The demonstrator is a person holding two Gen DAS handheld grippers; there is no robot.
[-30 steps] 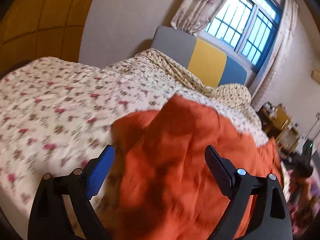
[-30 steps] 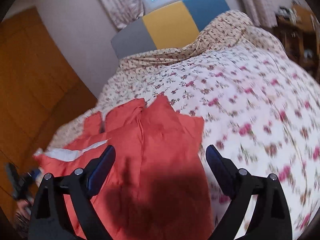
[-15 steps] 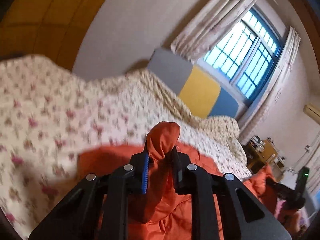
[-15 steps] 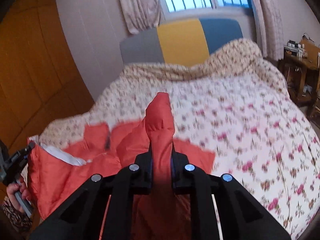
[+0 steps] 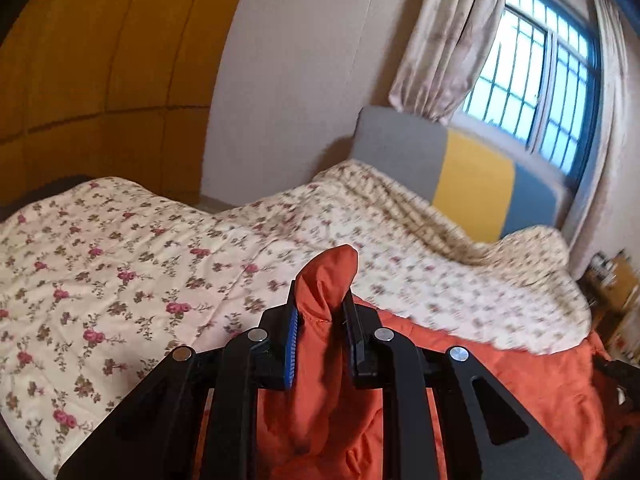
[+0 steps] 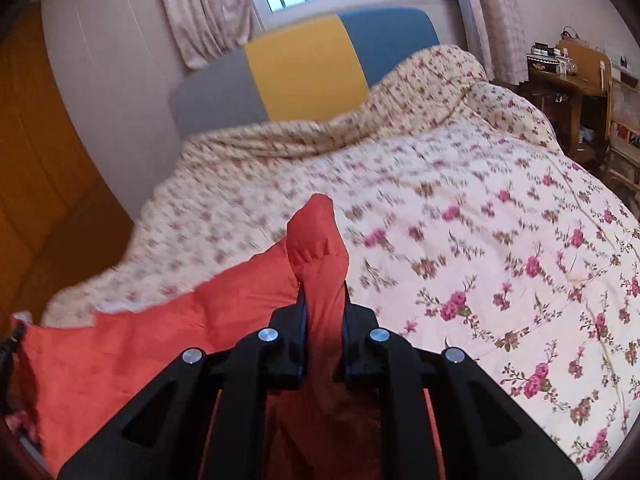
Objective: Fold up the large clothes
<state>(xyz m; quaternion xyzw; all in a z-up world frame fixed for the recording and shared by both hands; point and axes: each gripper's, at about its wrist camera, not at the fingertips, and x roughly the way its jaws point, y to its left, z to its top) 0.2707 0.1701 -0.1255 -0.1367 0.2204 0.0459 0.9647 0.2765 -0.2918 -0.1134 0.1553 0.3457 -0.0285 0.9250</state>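
Observation:
A large orange padded garment (image 5: 500, 376) lies across the near part of a bed with a floral quilt (image 5: 120, 272). My left gripper (image 5: 320, 312) is shut on a bunched fold of the orange garment, which pokes up between its black jaws. In the right wrist view the same orange garment (image 6: 120, 352) spreads to the left, and my right gripper (image 6: 322, 304) is shut on another pinched fold of it. Both folds are lifted off the floral quilt (image 6: 500, 240). The lower part of the garment is hidden behind the gripper frames.
A grey, yellow and blue headboard (image 6: 304, 76) stands at the far end under a barred window (image 5: 532, 72) with curtains. An orange wardrobe wall (image 5: 100, 80) lines the left side. A cluttered wooden desk (image 6: 568, 80) sits right of the bed.
Both grippers went from wide open over the orange garment to shut on pinched folds of it, then lifted them and carried them further over the quilt toward the headboard.

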